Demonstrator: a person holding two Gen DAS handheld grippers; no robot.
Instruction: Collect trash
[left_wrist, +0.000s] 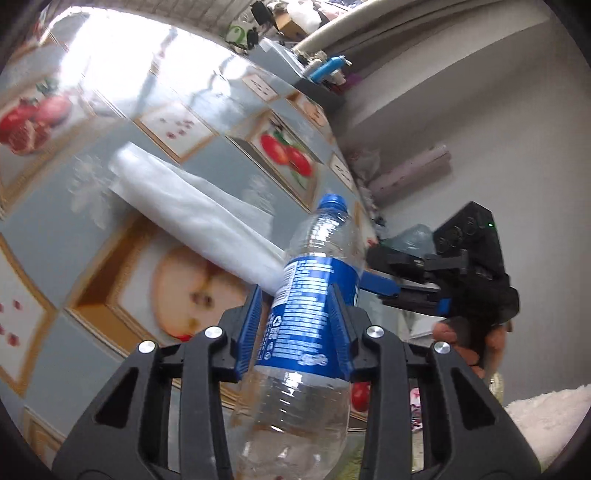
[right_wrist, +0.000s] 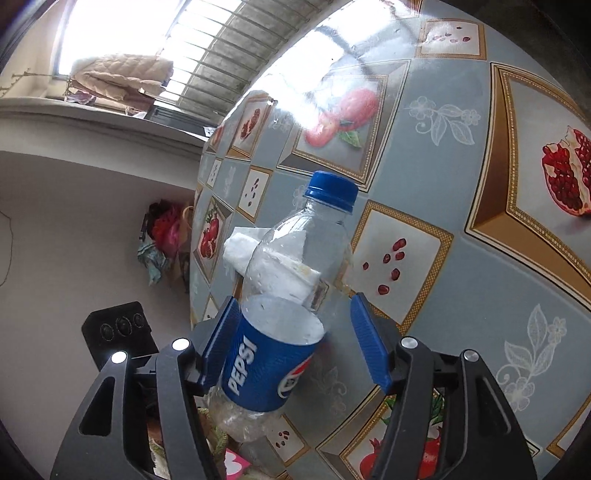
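Note:
An empty clear Pepsi bottle (left_wrist: 306, 310) with a blue cap and blue label sits between the blue pads of my left gripper (left_wrist: 295, 306), which is shut on its label. The same bottle (right_wrist: 280, 314) shows between the fingers of my right gripper (right_wrist: 295, 328), whose jaws stand wide around it; the left pad touches the label, the right pad is apart. A white folded tissue (left_wrist: 192, 214) lies on the table behind the bottle and also shows in the right wrist view (right_wrist: 243, 247). The right gripper (left_wrist: 424, 273) appears at the right of the left wrist view.
The table (left_wrist: 110, 280) has a glossy blue-grey cloth with fruit pictures (right_wrist: 517, 295). Its edge runs beside the bottle, with grey floor (right_wrist: 74, 229) beyond. Clutter (left_wrist: 325, 70) sits at the table's far end. A pile of red cloth (right_wrist: 166, 229) lies on the floor.

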